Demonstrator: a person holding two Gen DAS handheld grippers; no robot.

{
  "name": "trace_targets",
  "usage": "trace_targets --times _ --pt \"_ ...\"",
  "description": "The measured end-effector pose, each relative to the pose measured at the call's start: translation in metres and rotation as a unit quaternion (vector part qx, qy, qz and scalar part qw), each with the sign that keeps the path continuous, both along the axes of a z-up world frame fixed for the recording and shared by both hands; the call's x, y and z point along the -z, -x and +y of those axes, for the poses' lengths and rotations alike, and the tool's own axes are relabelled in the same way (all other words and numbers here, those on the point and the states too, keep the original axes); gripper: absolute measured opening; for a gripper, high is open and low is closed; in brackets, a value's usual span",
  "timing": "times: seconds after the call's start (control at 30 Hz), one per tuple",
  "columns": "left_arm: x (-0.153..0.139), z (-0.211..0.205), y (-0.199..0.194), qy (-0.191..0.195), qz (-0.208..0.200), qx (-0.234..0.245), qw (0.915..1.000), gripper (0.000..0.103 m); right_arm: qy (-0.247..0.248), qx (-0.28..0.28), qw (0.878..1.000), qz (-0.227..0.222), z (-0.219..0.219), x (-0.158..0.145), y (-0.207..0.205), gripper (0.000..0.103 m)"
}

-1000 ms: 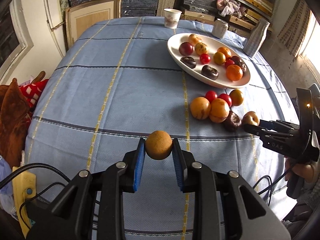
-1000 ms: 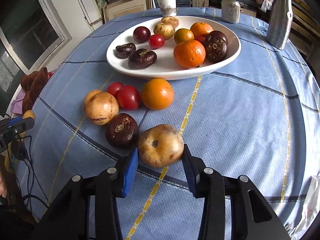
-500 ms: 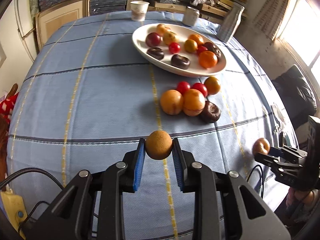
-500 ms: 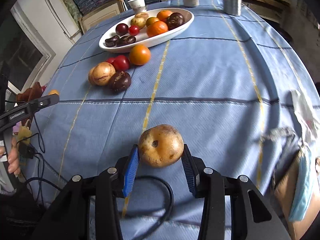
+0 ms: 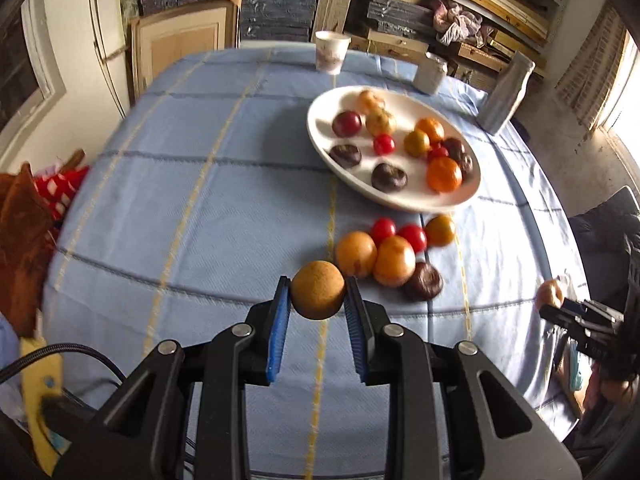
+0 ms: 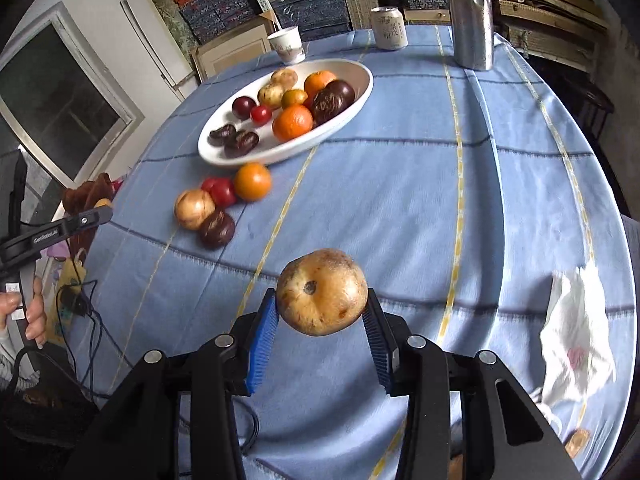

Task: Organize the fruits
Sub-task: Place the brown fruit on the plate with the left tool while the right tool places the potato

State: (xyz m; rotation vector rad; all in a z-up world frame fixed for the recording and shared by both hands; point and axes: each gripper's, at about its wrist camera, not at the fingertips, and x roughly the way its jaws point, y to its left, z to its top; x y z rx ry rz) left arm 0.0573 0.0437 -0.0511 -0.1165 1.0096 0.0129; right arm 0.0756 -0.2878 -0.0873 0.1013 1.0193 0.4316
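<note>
My left gripper [image 5: 317, 301] is shut on a small round brown fruit [image 5: 317, 295], held above the blue cloth near the table's front edge. In the right wrist view my right gripper [image 6: 322, 312] is shut on a larger yellow-brown speckled fruit [image 6: 322, 292], also off the table. A white oval plate [image 5: 404, 199] [image 6: 288, 148] holds several fruits: oranges, red ones, dark purple ones. A loose cluster of fruits [image 5: 394, 254] [image 6: 218, 204] lies on the cloth in front of the plate. The right gripper shows at the left wrist view's right edge [image 5: 560, 306].
A paper cup [image 5: 331, 55], a can [image 5: 430, 72] and a metal bottle [image 6: 472, 12] stand behind the plate. A white plastic bag [image 6: 576, 328] lies at the table's right edge. Cables [image 6: 80, 312] hang off the left side, beside a person's hand [image 6: 24, 316].
Both grippers have drawn back from the fruit cluster and risen, each carrying its fruit. The right one lifted its fruit off the cloth beside the dark purple fruit and pulled well away.
</note>
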Motion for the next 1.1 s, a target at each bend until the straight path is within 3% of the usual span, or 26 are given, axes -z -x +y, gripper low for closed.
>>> trace_targets --times 0.2,0.4,0.53,0.77,1.1 --pt "-0.043 0.016 -0.061 -0.025 -0.05 0.046 0.9973 0.026 -0.01 0.03 0.997 -0.072 0.021 -0.048 -0.038 0.043" --pt "-0.068 0.009 -0.144 -0.049 -0.082 0.101 0.9903 0.026 -0.032 0.023 0.994 -0.102 0.076 -0.076 -0.063 0.043" --pt "-0.051 -0.008 -0.19 -0.04 -0.076 0.118 0.9893 0.026 -0.014 -0.003 0.995 -0.098 0.107 -0.069 -0.086 0.043" --pt "0.01 -0.034 -0.252 -0.029 -0.033 0.129 0.9907 0.026 0.014 -0.033 0.997 -0.069 0.133 -0.032 -0.12 0.043" --pt "0.056 -0.031 -0.291 -0.015 0.001 0.126 0.992 0.027 0.018 -0.045 0.998 -0.046 0.144 0.005 -0.138 0.043"
